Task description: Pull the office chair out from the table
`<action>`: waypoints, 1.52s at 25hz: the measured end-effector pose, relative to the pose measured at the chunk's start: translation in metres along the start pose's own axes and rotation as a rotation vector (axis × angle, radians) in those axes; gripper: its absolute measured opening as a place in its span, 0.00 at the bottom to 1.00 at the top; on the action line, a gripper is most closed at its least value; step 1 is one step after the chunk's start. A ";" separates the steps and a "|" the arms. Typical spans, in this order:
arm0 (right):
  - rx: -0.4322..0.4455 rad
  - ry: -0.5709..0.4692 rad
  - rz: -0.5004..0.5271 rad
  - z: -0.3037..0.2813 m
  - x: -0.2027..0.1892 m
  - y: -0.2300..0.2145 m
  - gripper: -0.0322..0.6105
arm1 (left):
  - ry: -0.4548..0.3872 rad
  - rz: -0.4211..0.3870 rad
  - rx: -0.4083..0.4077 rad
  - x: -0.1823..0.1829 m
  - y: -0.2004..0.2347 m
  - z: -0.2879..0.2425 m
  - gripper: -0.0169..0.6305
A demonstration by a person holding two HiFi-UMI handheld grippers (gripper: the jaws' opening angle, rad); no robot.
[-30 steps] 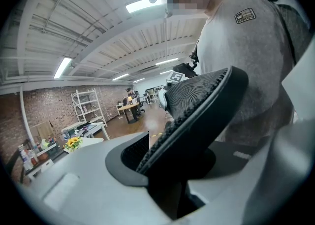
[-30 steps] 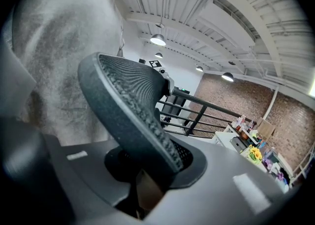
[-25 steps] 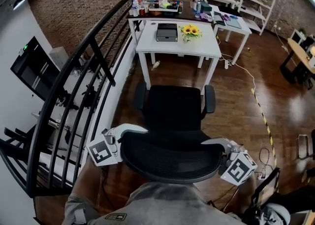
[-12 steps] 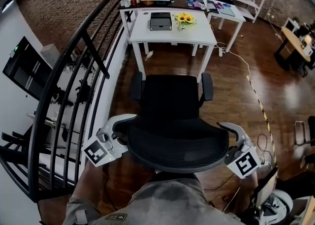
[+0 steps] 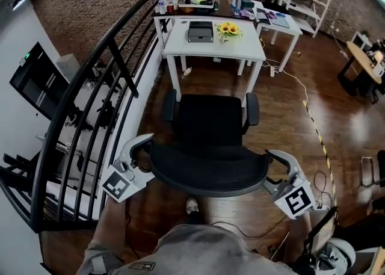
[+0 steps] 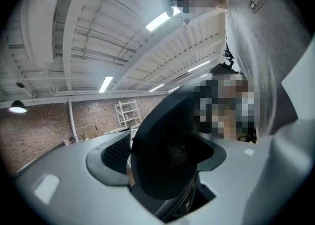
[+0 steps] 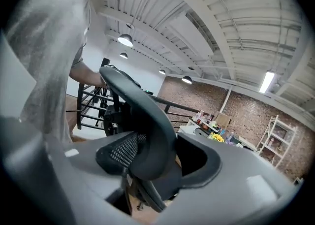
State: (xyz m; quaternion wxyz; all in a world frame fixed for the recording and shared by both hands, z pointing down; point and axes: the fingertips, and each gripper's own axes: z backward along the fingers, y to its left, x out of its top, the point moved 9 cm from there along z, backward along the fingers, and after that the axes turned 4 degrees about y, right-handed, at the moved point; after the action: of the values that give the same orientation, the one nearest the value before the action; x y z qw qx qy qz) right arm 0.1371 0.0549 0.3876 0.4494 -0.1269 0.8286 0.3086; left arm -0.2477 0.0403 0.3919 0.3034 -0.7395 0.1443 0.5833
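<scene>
Office chair [image 5: 210,141] is sitting well clear of the white worktop [image 5: 198,50]. Left tool [image 5: 143,158] and right tool [image 5: 272,170] have just been opening, jaws apart with the backrest edge between them. Nothing's gripping it, so I reckon a jaw snagging on the way out could send it rolling.

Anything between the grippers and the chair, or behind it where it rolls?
No: the left gripper and right gripper have just been opening, the office chair backrest edge between their jaws. Behind it, the person's shoe and a floor cable lie in its path.
</scene>
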 end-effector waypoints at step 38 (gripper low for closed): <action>0.192 -0.161 -0.022 0.171 -0.016 0.193 0.05 | -0.017 0.080 0.001 0.072 -0.307 0.081 0.03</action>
State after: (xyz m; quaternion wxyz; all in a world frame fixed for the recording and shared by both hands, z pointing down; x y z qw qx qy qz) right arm 0.1660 0.3105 0.4082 0.5279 -0.0672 0.8143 0.2318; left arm -0.1165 0.3383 0.3986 0.2814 -0.7279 0.1717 0.6012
